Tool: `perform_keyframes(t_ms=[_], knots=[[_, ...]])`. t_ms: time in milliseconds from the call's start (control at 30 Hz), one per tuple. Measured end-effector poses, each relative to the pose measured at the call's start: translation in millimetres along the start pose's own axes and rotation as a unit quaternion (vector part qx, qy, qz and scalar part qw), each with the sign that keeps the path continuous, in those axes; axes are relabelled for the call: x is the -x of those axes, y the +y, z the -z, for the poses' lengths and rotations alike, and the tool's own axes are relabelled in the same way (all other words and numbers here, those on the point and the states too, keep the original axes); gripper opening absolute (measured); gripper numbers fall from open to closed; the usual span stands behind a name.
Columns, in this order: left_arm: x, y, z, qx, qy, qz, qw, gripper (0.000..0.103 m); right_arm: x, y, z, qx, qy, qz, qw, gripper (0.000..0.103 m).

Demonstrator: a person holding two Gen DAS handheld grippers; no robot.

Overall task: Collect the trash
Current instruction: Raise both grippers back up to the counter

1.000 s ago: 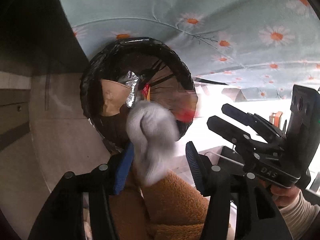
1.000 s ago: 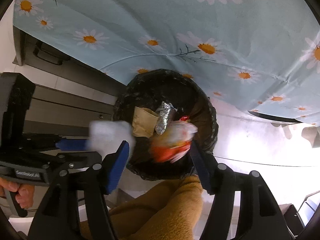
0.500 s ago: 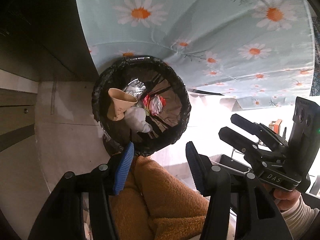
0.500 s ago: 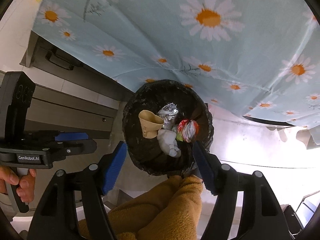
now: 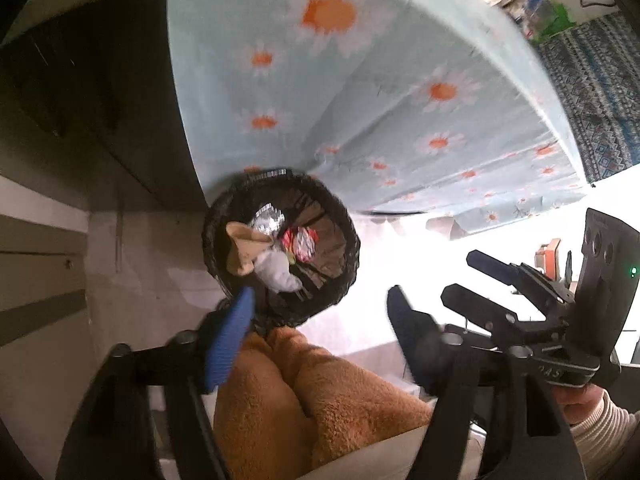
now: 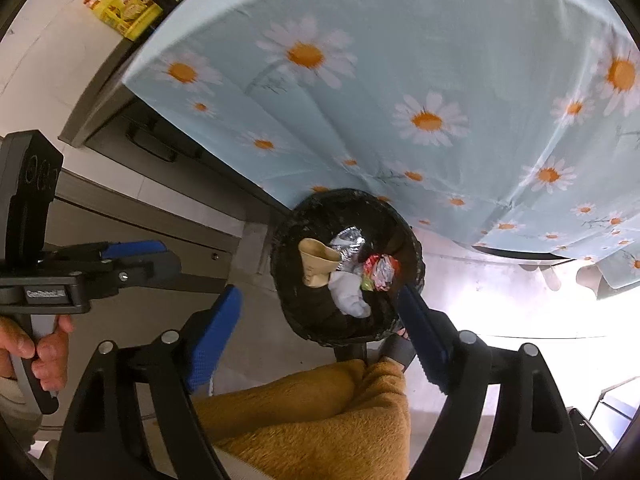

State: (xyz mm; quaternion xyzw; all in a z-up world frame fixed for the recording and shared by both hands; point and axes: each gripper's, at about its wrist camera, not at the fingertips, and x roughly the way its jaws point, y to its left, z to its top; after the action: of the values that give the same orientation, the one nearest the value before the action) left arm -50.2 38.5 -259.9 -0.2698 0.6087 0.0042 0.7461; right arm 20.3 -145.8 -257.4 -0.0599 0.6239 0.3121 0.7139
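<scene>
A black-lined trash bin (image 5: 344, 248) (image 6: 288, 292) stands on the floor by the table. Inside lie a white crumpled tissue (image 5: 276, 272) (image 6: 348, 296), a tan paper cup (image 5: 242, 248) (image 6: 316, 264), a foil piece (image 5: 268, 220) (image 6: 348, 244) and a red-and-white wrapper (image 5: 300, 242) (image 6: 380, 270). My left gripper (image 5: 316, 332) is open and empty above the bin. My right gripper (image 6: 320, 332) is open and empty above the bin. Each gripper also shows in the other's view, the right gripper (image 5: 480, 280) and the left gripper (image 6: 136, 256).
A table with a light blue daisy tablecloth (image 5: 360, 80) (image 6: 400, 80) hangs over the bin. The person's brown fleece legs (image 5: 320, 392) (image 6: 320, 412) are below the grippers. Grey cabinets (image 6: 140, 208) stand at left. A yellow bottle (image 6: 128, 8) sits on a counter.
The tissue and the wrapper dropped from the open grippers into the bin. Both grippers have risen away from the bin, which looks smaller now.
</scene>
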Motion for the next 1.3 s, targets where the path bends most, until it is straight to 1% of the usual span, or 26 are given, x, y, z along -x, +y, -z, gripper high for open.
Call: perform_keyframes(t_ms=[67, 100, 133, 167, 200, 233, 267, 333, 367, 467, 567, 600, 733, 967, 1167, 1200, 1300], knots=[[10.8, -5.1, -2.2, -0.012, -0.005, 0.004, 0.9999, 0.069, 10.5, 5.8, -2.1, 0.001, -0.010, 0.002, 1.000, 0.081], [15.9, -8.1, -2.6, -0.019, -0.008, 0.005, 0.9998, 0.071, 19.2, 10.3, -4.0, 0.003, -0.020, 0.004, 1.000, 0.081], [21.6, -11.2, -3.8, -0.027, -0.014, 0.006, 0.9995, 0.075, 27.0, 13.8, -5.5, 0.004, -0.030, 0.007, 1.000, 0.082], [26.1, -13.1, -4.8, -0.032, -0.019, 0.008, 0.9993, 0.083, 35.0, 17.3, -7.6, 0.006, -0.040, 0.012, 0.999, 0.082], [34.8, -16.2, -6.8, -0.039, -0.029, 0.011, 0.9987, 0.086, 40.8, 19.4, -9.5, 0.007, -0.046, 0.017, 0.999, 0.082], [41.8, -18.4, -8.4, -0.046, -0.039, 0.014, 0.9981, 0.086, 48.6, 21.4, -12.0, 0.005, -0.053, 0.023, 0.998, 0.082], [47.4, -20.0, -9.6, -0.053, -0.048, 0.016, 0.9973, 0.087, 60.1, 24.1, -15.4, 0.001, -0.066, 0.025, 0.998, 0.084], [62.3, -25.6, -13.6, -0.071, -0.071, 0.014, 0.9948, 0.094, 79.8, 29.1, -20.8, 0.000, -0.093, 0.023, 0.995, 0.098], [68.3, -27.9, -15.0, -0.077, -0.077, 0.015, 0.9939, 0.096, 92.2, 32.2, -23.5, 0.000, -0.112, 0.026, 0.993, 0.098], [84.7, -35.8, -24.4, -0.101, -0.101, 0.019, 0.9896, 0.096, 114.7, 41.1, -27.3, 0.005, -0.149, 0.034, 0.988, 0.098], [98.4, -42.0, -32.7, -0.112, -0.113, 0.040, 0.9864, 0.096, 137.2, 48.0, -32.1, 0.006, -0.182, 0.048, 0.982, 0.098], [103.6, -45.6, -35.9, -0.121, -0.119, 0.041, 0.9846, 0.096, 141.5, 48.4, -32.9, 0.004, -0.188, 0.051, 0.981, 0.098], [122.7, -60.7, -45.4, -0.154, -0.145, 0.027, 0.9770, 0.096, 162.4, 52.7, -36.6, 0.002, -0.220, 0.058, 0.974, 0.098], [152.8, -84.2, -64.7, -0.183, -0.183, 0.031, 0.9653, 0.096, 194.9, 51.7, -52.0, 0.016, -0.266, 0.067, 0.961, 0.098], [163.7, -110.3, -86.6, -0.198, -0.210, 0.024, 0.9572, 0.096, 229.7, 23.4, -79.9, 0.015, -0.314, 0.073, 0.947, 0.098], [166.1, -115.9, -92.3, -0.196, -0.218, 0.022, 0.9558, 0.096, 237.1, 14.6, -88.2, 0.018, -0.327, 0.066, 0.943, 0.098], [169.1, -128.6, -107.9, -0.191, -0.232, 0.014, 0.9537, 0.096, 250.5, -5.8, -108.4, 0.026, -0.342, 0.059, 0.937, 0.098]])
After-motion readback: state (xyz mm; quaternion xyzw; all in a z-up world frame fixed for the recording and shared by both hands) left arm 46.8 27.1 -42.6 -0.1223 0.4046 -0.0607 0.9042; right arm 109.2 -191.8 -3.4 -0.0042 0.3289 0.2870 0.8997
